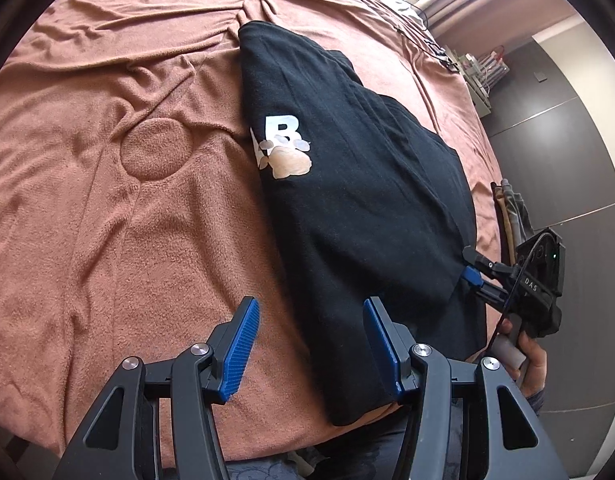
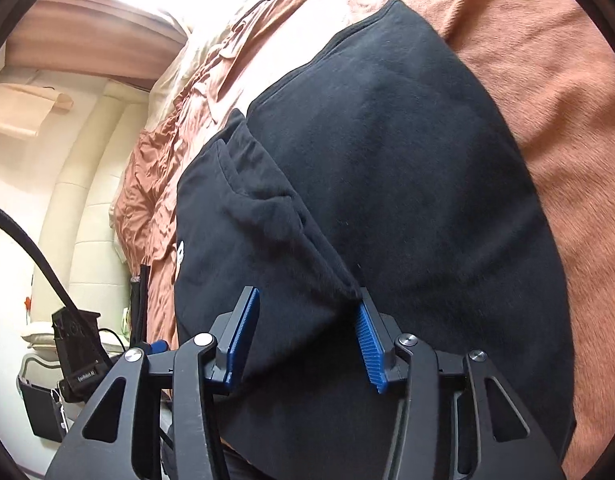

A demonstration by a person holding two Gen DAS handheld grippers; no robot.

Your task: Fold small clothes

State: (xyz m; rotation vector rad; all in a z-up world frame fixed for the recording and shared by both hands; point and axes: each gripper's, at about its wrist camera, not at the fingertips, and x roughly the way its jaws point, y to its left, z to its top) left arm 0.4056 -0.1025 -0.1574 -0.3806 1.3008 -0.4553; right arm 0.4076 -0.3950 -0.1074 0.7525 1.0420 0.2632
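- Black shirt lies partly folded on the bed, long axis running away from the near edge; near hem hangs just over that edge.
- Left tongs are released, straddling the shirt's near-left edge: one pad over cloth, the other over bare blanket. Nothing pinched.
- Right tongs sit at the near-right corner with a fold of sleeve between the pads. Can't tell if the pads actually bite yet.
- Likely step: grab both near corners, fold the hem away toward the collar.
- Do it well: take all layers at each corner, not just the top ply.
- Shift the left tongs further onto the cloth before clenching.
- Lift both sides evenly; keep the hem taut so the tucked sleeve doesn't slide out.
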